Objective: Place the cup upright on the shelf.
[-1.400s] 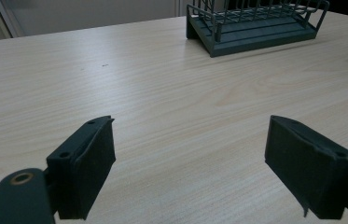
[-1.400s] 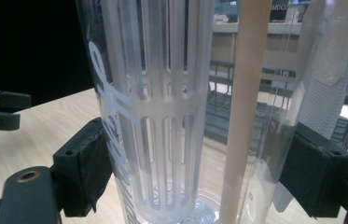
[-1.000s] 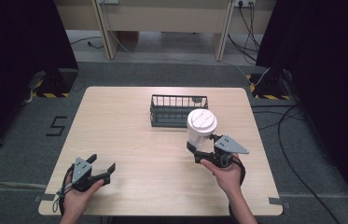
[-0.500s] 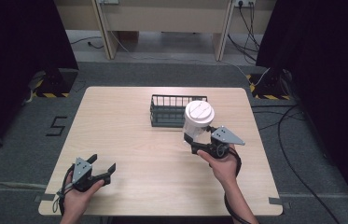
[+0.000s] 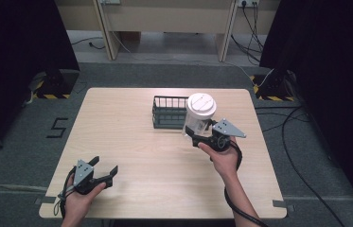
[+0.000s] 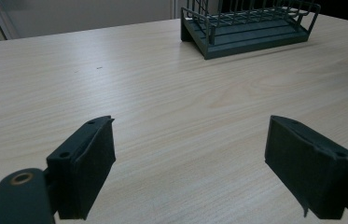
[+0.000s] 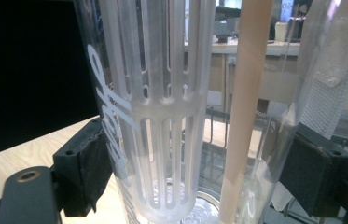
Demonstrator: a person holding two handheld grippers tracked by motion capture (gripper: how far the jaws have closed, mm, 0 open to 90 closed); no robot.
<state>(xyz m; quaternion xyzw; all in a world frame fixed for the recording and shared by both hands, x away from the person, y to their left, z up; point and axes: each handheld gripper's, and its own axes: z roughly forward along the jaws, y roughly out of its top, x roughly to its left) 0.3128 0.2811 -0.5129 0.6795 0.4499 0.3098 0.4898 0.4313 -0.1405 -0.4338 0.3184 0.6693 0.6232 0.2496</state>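
Pale wood grain covered the table point(image 5: 131, 142), which stood on grey carpet with dark curtains at both sides and a desk frame behind. At the far middle of it sat a dark wire basket point(image 5: 168, 113), and just at its right end the right gripper point(image 5: 198, 135) held a clear tumbler point(image 5: 198, 118) with a white lid, upright and lifted off the wood; in the right gripper view the two black pads pressed on the tumbler's walls point(image 7: 162, 116) from either side, with a slotted inner tube and a pale straw visible inside it. The step in hand looked like the carry toward the basket – the cup was gripped and airborne, not yet over the wire rim. The next move would call for bringing it on over the basket, keeping it upright, lowering it between the wires and only then easing the jaws off. The left gripper point(image 5: 102, 176) rested near the front left corner of the table, its jaws spread wide with nothing between them – idle. Compared with a second before, the tumbler and right hand had shifted leftward and away from the person, closer to the basket, while the left hand had kept its place.
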